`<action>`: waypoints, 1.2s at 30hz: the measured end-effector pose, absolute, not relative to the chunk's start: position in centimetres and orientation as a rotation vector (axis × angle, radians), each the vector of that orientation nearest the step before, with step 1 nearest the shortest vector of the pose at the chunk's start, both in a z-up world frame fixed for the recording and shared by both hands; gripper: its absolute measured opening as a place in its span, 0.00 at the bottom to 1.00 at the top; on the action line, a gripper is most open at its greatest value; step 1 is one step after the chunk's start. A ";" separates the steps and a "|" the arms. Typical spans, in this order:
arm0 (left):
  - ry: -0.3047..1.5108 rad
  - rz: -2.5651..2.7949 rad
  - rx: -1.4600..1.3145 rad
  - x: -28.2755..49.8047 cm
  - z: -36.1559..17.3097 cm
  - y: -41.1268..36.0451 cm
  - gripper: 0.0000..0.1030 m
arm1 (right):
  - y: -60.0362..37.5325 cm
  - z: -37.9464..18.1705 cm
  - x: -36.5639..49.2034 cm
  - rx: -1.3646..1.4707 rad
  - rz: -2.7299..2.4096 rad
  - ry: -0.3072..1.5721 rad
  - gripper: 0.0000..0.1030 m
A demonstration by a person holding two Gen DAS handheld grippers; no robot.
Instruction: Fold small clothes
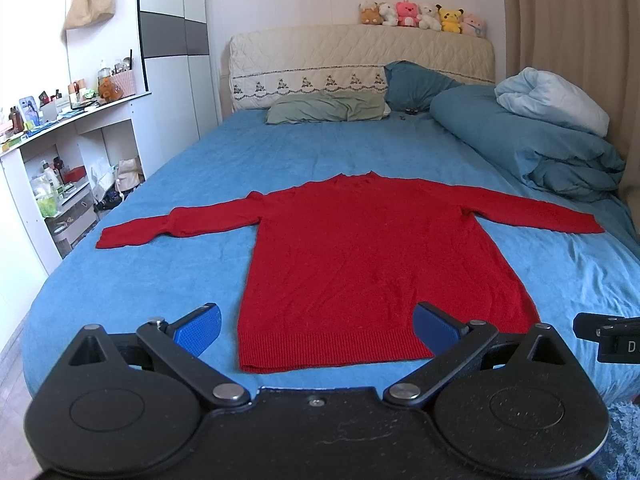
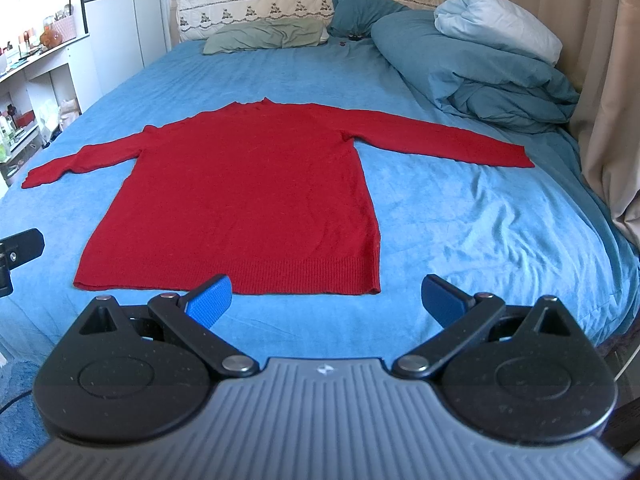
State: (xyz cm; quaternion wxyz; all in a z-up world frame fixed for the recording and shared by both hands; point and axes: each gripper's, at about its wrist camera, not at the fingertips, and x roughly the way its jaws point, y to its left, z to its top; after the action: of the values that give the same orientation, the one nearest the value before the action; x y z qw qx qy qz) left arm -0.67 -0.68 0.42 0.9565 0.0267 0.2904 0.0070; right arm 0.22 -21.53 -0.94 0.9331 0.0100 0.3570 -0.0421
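Bed [image 1: 192,216] with a blue sheet fills my view, bedding piled at its far right. Spread flat on it lies a red sweater [image 1: 360,256], sleeves stretched out to both sides, hem nearest me. My left gripper [image 1: 316,326] hovers at the hem, blue fingers wide apart, holding nothing. My right gripper [image 2: 326,300] hovers likewise, spread and empty.

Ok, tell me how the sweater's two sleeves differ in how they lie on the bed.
The left sleeve of the red sweater shows a bend and bunching partway along; the right sleeve runs straight. The left sleeve's cuff ends near the bed edge by the shelves; the right sleeve's cuff points toward the curtain side, below the rolled duvet. Both lie flat and spread outward, unfolded, neither touched by a gripper.
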 end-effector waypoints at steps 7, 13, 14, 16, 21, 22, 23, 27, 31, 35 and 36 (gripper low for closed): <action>0.589 0.012 0.053 -0.7 0.5 -0.7 1.00 | -20.5 -0.5 -0.2 0.021 -0.080 0.726 1.00; 0.588 0.012 0.056 -0.7 0.5 -0.7 1.00 | -20.5 -0.5 -0.1 0.022 -0.081 0.726 1.00; 0.588 0.011 0.056 -0.7 0.5 -0.7 1.00 | -20.6 -0.5 -0.1 0.022 -0.080 0.726 1.00; 0.588 0.011 0.057 -0.7 0.5 -0.7 1.00 | -20.7 -0.5 -0.1 0.022 -0.080 0.725 1.00; 0.588 0.009 0.056 -0.7 0.6 -0.7 1.00 | -20.4 -0.3 -0.1 0.023 -0.078 0.726 1.00; 0.588 0.009 0.056 -0.7 0.6 -0.7 1.00 | -20.5 -0.4 -0.1 0.022 -0.078 0.725 1.00; 0.588 0.010 0.056 -0.7 0.6 -0.7 1.00 | -20.6 -0.4 -0.1 0.022 -0.079 0.725 1.00; 0.589 0.009 0.055 -0.7 0.6 -0.7 1.00 | -20.4 -0.4 -0.1 0.023 -0.078 0.725 1.00; 0.589 0.009 0.056 -0.7 0.5 -0.7 1.00 | -20.6 -0.4 -0.1 0.023 -0.079 0.725 1.00; 0.595 0.007 0.054 -0.7 0.8 -0.7 1.00 | -20.6 -0.4 -0.1 0.026 -0.078 0.725 1.00; 0.596 0.006 0.051 -0.7 1.0 -0.6 1.00 | -20.7 -0.3 0.0 0.030 -0.078 0.725 1.00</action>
State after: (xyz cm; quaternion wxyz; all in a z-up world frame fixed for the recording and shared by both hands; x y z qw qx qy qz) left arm -0.68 -0.63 1.01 0.9556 0.0252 0.2937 0.0030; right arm -0.03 -20.69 -0.29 0.9342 0.0144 0.3545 -0.0381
